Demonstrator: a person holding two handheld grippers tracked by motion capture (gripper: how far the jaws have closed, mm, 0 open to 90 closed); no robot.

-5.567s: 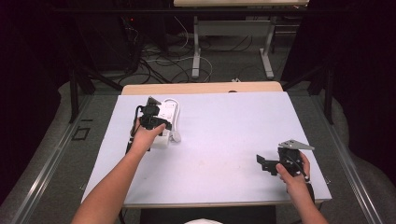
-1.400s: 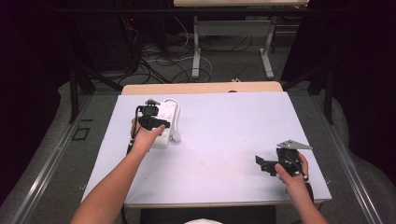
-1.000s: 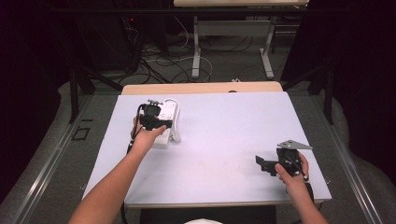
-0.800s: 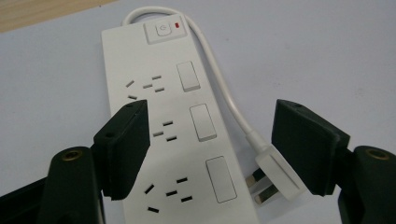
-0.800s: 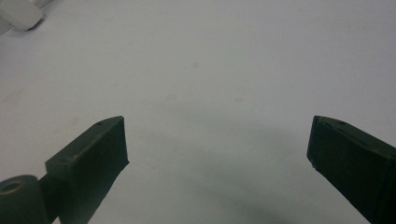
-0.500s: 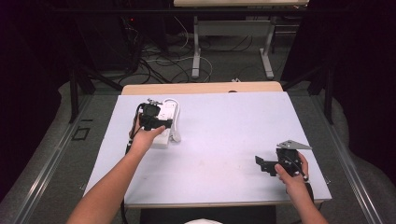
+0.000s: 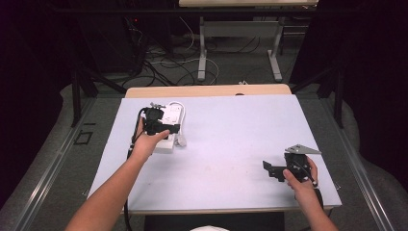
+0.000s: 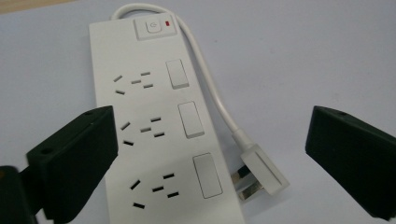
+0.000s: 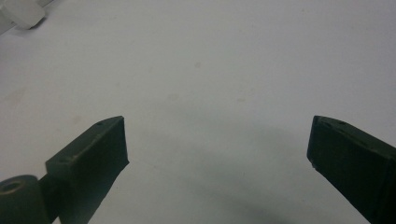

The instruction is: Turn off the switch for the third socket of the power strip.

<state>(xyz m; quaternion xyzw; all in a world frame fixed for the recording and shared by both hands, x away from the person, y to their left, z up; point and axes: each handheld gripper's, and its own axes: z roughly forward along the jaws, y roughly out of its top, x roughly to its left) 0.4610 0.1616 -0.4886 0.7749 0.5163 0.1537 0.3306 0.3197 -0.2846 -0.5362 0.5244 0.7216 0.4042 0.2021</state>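
Note:
A white power strip lies flat at the table's left rear. In the left gripper view the power strip shows three sockets, three rocker switches and a power button with a red light at its far end. Its white cord loops back to a plug lying beside the strip. My left gripper hovers just above the strip, open, with nothing between the jaws. My right gripper rests low near the table's front right, open over bare tabletop.
The pale table has a wooden strip along its far edge. Beyond it the floor holds cables and another table's legs. A white corner of something shows at the top left of the right gripper view.
My left gripper has shifted slightly over the power strip and stays open. The right gripper has hardly moved.

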